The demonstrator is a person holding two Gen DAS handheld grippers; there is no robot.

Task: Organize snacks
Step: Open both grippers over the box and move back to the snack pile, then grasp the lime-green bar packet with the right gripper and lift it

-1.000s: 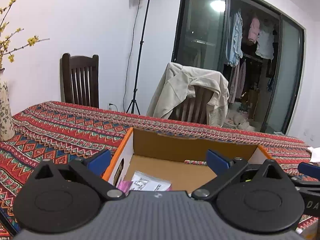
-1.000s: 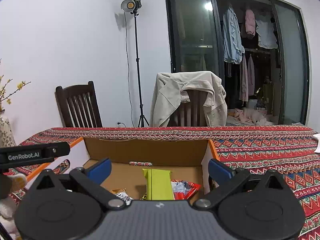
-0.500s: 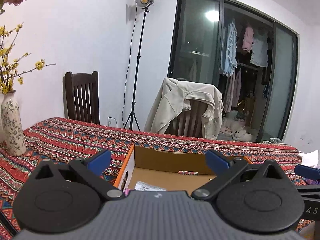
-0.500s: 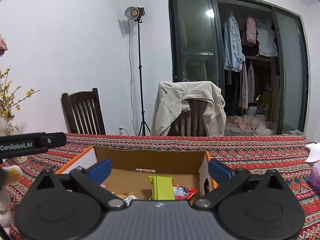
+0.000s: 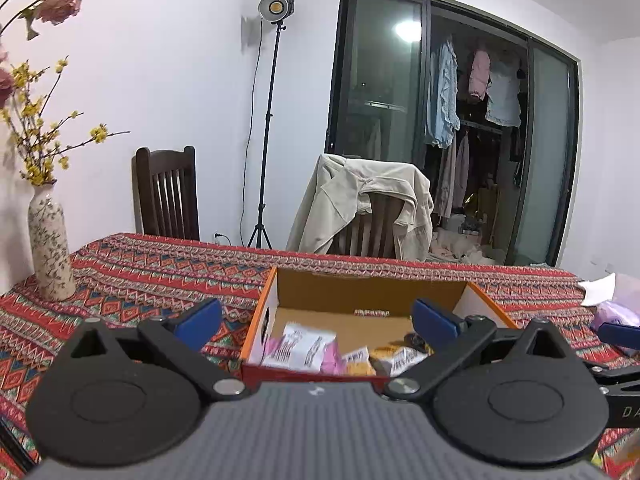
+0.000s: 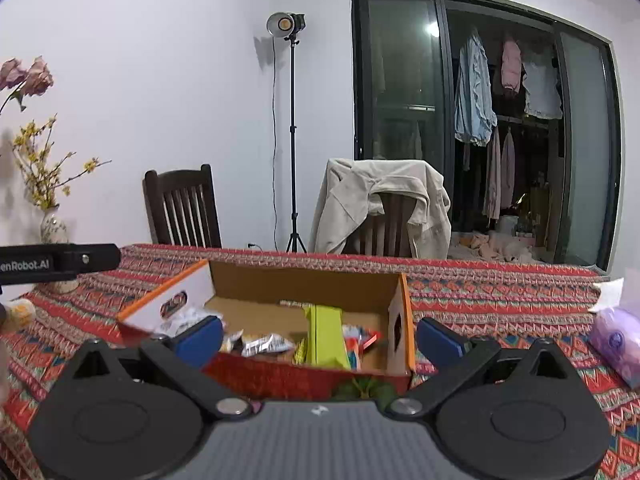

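Observation:
An open cardboard box with orange edges stands on the patterned tablecloth, holding several snack packets. A white and pink packet lies at its near left and a lime green packet stands upright at its near right. My left gripper is open, nothing between its blue pads, hovering before the box's near wall. My right gripper is open too, in front of the box's right half. Its blue fingertip shows at the left view's right edge.
A flowered vase stands at the table's left. A purple tissue pack lies at the right. Two wooden chairs stand behind the table, one draped with a beige jacket. A lamp stand and glass doors are beyond.
Both grippers have drawn back and up from the box, so its near wall and more of the table now show. Both stay open.

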